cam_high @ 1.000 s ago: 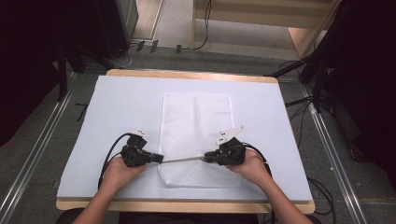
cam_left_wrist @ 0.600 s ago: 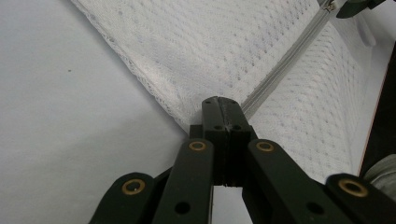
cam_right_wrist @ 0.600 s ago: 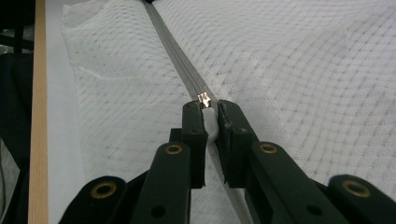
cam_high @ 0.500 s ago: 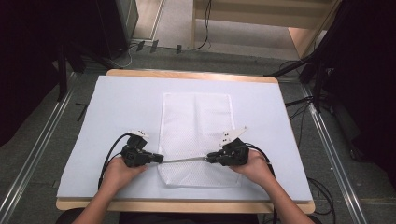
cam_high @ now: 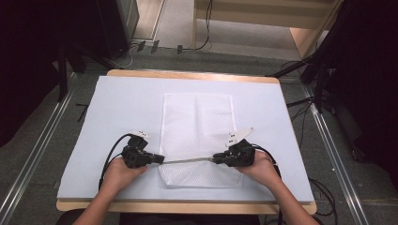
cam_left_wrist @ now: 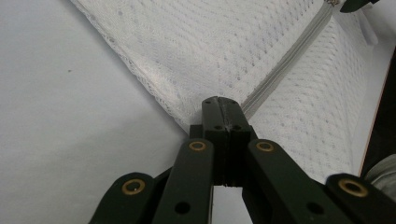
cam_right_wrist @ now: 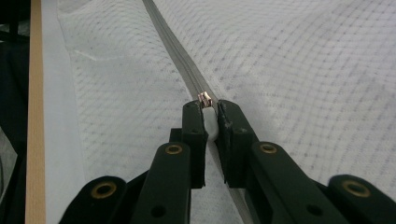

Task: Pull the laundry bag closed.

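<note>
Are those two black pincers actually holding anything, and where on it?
Both hold the white mesh bag: the left gripper pinches its edge at the zipper's end; the right gripper grips the zipper pull.

White mesh zipper bag (cam_high: 197, 126) flat on the table's middle — grey zipper (cam_high: 187, 161) closed

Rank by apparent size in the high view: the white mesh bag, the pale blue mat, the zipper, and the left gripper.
1. pale blue mat
2. white mesh bag
3. The zipper and the left gripper: too close to rank; the zipper is longer but far thinner.
</note>
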A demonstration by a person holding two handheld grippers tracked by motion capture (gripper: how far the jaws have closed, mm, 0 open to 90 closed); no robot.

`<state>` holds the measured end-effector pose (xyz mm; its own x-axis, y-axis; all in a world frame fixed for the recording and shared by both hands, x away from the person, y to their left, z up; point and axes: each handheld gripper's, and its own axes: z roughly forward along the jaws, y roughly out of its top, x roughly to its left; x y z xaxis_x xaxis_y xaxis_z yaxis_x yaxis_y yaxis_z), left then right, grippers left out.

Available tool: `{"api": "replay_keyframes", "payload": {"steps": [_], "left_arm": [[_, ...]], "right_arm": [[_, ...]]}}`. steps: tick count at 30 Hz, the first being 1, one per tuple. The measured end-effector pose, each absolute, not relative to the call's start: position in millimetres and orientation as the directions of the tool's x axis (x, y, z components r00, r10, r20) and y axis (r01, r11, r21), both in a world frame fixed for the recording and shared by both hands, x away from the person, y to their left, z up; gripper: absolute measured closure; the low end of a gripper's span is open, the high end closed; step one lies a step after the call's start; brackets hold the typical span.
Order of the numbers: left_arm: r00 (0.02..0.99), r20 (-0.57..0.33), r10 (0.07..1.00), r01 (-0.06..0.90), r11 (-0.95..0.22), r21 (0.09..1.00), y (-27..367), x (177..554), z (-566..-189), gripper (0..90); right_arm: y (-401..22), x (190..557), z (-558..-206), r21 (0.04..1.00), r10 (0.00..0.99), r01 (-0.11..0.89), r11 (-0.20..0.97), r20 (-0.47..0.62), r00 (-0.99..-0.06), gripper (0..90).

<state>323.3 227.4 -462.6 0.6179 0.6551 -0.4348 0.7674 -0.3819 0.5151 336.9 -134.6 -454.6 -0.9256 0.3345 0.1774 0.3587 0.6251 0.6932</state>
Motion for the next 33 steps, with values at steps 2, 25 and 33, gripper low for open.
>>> {"api": "replay_keyframes", "payload": {"steps": [2, 25, 33], "left_arm": [[0.617, -0.436, 0.655, 0.768, -0.381, 0.515, 228, 323, -463, 90.0], [0.622, -0.431, 0.654, 0.764, -0.385, 0.517, 227, 323, -463, 90.0], [0.623, -0.428, 0.655, 0.763, -0.387, 0.517, 227, 323, -462, 90.0]], "right_arm": [[-139, 337, -455, 0.695, 0.335, 0.358, 0.623, 0.176, -0.925, 84.0], [-177, 336, -457, 0.686, 0.382, 0.394, 0.612, 0.180, -0.907, 84.0], [-188, 335, -457, 0.694, 0.388, 0.398, 0.600, 0.182, -0.903, 84.1]]}}
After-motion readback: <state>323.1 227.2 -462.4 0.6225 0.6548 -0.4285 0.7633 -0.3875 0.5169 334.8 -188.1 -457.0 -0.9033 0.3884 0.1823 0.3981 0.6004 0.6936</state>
